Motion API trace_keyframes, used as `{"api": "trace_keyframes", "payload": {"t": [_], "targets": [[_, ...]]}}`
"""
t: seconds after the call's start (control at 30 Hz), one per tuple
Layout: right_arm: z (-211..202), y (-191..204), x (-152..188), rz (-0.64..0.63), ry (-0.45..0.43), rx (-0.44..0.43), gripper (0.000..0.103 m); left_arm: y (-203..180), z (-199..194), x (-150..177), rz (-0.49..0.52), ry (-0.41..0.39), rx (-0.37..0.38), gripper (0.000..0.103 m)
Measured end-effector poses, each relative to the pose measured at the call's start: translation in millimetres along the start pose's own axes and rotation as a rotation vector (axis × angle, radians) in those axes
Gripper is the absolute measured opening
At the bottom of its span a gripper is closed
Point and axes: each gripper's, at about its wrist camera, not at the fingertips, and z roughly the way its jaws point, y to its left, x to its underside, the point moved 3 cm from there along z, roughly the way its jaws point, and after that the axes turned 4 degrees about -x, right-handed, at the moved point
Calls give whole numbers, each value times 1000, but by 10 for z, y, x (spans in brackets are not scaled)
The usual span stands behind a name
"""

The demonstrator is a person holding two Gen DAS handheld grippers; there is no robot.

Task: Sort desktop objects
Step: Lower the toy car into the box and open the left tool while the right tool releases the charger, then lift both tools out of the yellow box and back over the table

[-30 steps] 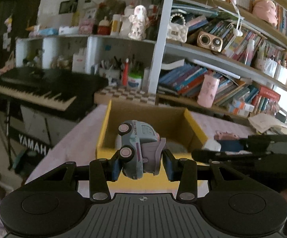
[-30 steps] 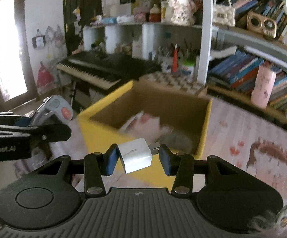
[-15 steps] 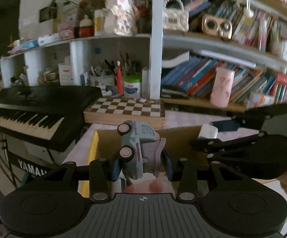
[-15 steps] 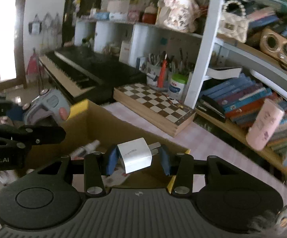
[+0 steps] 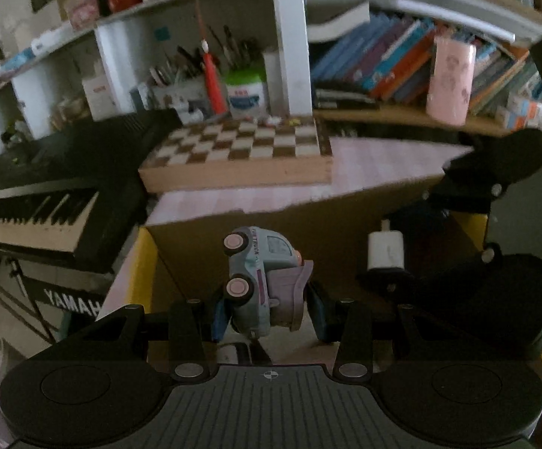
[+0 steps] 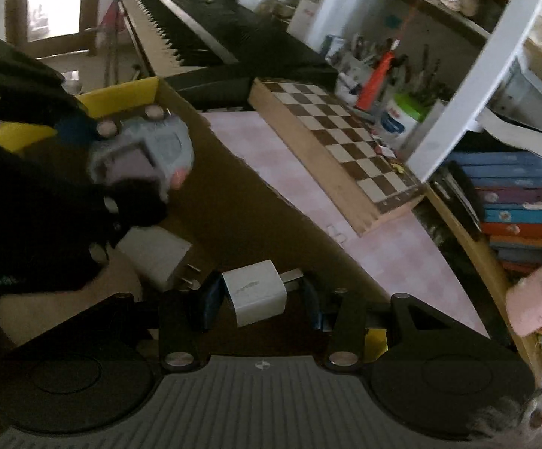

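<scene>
Pink-checked bench carries a yellow-rimmed cardboard box at 6 o'clock, with a wooden chessboard beyond it at 12 o'clock.

Blue toy truck, white charger, over box

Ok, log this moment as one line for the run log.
left gripper: shut on toy car | right gripper: shut on white charger | both over cardboard box | nothing released
</scene>
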Motion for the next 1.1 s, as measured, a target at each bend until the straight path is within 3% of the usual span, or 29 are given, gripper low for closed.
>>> {"api": "trace_keyframes", "payload": {"t": [0.17, 0.23, 0.3, 0.37, 0.63, 0.83, 1.1], "targets": [[21, 21, -5, -9, 22, -11, 42, -5, 46, 14, 1, 40, -10, 43], [10, 18, -6, 0, 14, -2, 43, -7, 27, 12, 2, 32, -7, 50], [-10, 25, 3, -1, 5, 14, 45, 16, -5, 12, -4, 15, -58, 71], [-52, 23, 24, 13, -3, 22, 49, 53, -95, 22, -18, -30, -83, 84], [-559, 75, 81, 93, -120, 75, 54, 143, -647, -5, -114, -189, -76, 87], [-1098, 112, 182, 207, -233, 149, 57, 142, -1128, 49, -137, -304, -67, 95], [-1758, 306, 530, 373, -334, 272, 59, 66, -1654, 288, -154, -390, -44, 100]]}}
